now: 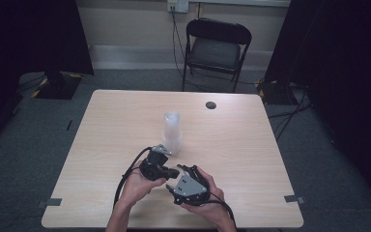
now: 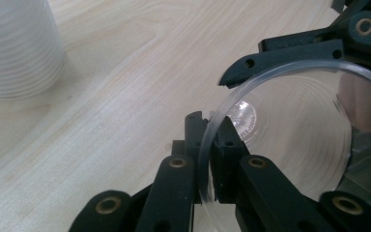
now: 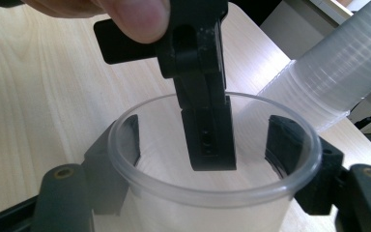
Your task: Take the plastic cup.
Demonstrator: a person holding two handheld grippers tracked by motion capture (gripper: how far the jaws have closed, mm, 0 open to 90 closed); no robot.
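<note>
Clear cup bears a round embossed base mark, unreadable

The high view looks forward and down on my table from above my side, far enough back to take in the chair beyond. My left gripper view rides close above the tabletop, along its jaws. My right gripper view sits just as near. Both close views share the clear cup (and the cup stack).
</note>
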